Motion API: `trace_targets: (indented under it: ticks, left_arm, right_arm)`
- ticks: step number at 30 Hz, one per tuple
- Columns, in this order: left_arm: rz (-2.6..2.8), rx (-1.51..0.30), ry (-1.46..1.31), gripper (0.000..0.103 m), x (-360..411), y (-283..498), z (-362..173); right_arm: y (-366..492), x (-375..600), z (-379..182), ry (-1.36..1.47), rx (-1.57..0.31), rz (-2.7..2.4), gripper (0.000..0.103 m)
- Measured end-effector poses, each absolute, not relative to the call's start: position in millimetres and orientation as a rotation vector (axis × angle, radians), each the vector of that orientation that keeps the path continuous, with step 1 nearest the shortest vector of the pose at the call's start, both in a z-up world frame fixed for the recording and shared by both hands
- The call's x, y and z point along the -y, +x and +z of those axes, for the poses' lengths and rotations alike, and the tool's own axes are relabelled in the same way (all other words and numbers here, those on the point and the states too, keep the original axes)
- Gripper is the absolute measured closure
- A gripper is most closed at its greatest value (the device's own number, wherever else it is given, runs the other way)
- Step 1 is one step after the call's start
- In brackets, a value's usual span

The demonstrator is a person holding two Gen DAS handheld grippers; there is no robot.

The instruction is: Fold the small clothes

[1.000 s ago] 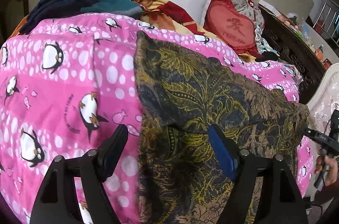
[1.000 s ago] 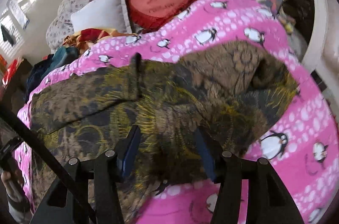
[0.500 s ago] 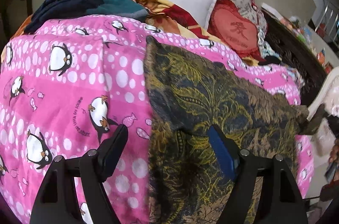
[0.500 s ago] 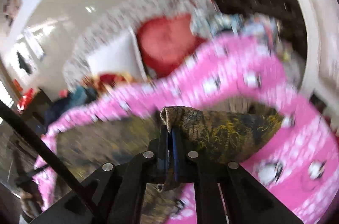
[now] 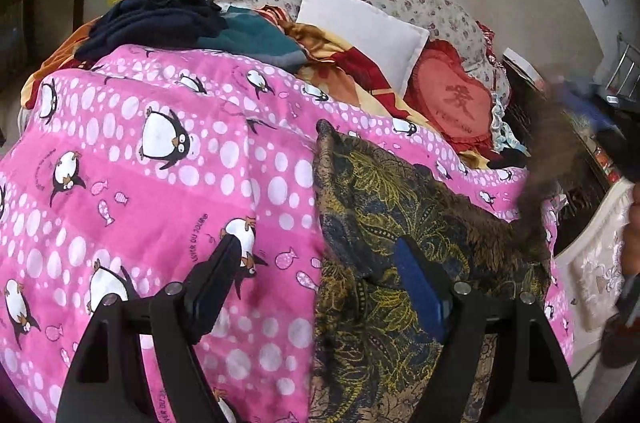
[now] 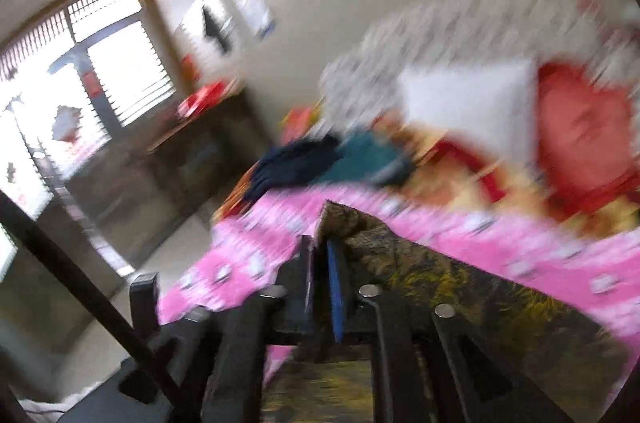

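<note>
Dark gold-patterned garment (image 5: 400,215) lies spread, one corner lifted.

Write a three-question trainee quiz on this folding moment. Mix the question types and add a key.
1. True or false: the right tool is shut on a corner of the dark patterned garment.
2. Multiple choice: the left tool is A) shut on the garment, B) open above the bed, C) gripping the white pillow.
3. Fill in: the garment lies on a pink blanket printed with ____.

Key: 1 true; 2 B; 3 penguins
</note>
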State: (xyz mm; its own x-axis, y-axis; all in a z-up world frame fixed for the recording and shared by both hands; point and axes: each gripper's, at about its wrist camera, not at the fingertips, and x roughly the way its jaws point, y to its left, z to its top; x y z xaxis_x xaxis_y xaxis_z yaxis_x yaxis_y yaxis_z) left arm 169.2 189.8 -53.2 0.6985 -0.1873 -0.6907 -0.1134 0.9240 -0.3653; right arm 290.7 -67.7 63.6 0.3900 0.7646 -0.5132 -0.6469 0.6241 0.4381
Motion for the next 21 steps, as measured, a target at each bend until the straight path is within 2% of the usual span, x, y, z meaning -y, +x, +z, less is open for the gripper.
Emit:
trace_targets:
  ticks: [1, 2, 6, 9, 13, 17, 19, 21]
  left_arm:
    - [-0.055, -0.803, -0.402, 0.025, -188.5, 169.3, -52.9]
    - [-0.065, -0.802, -0.398, 0.024, -186.5, 169.6, -52.6]
    - [-0.11, -0.783, -0.374, 0.013, -174.0, 175.3, -51.3]
    - [-0.147, -0.787, -0.382, 0.012, -161.3, 183.8, -54.4]
    - [-0.189, -0.84, -0.366, 0.012, -131.5, 205.3, -68.4]
    - [-0.195, -0.885, -0.354, 0.012, -106.8, 228.0, -82.5]
    - [-0.201, -0.91, -0.359, 0.021, -96.6, 237.2, -90.0]
    - [-0.216, -0.972, -0.344, 0.062, -82.3, 247.2, -100.7]
  right_arm:
    - [296.9, 59.7, 48.2, 0.207, -0.804, 0.901, 0.051]
    - [296.7, 60.0, 38.9, 0.222, -0.824, 0.905, 0.046]
    - [275.3, 116.6, 32.9, 0.208, -0.775, 0.829, 0.044]
    - [260.3, 169.9, 25.3, 0.188, -0.769, 0.73, 0.034]
    - [231.7, 248.0, -10.5, 0.126, -0.82, 0.536, 0.034]
    - [215.8, 309.1, -38.5, 0.23, -0.851, 0.438, 0.034]
    - [210.0, 333.3, -53.8, 0.288, -0.847, 0.415, 0.034]
    - [206.1, 350.9, -63.5, 0.327, -0.847, 0.399, 0.034]
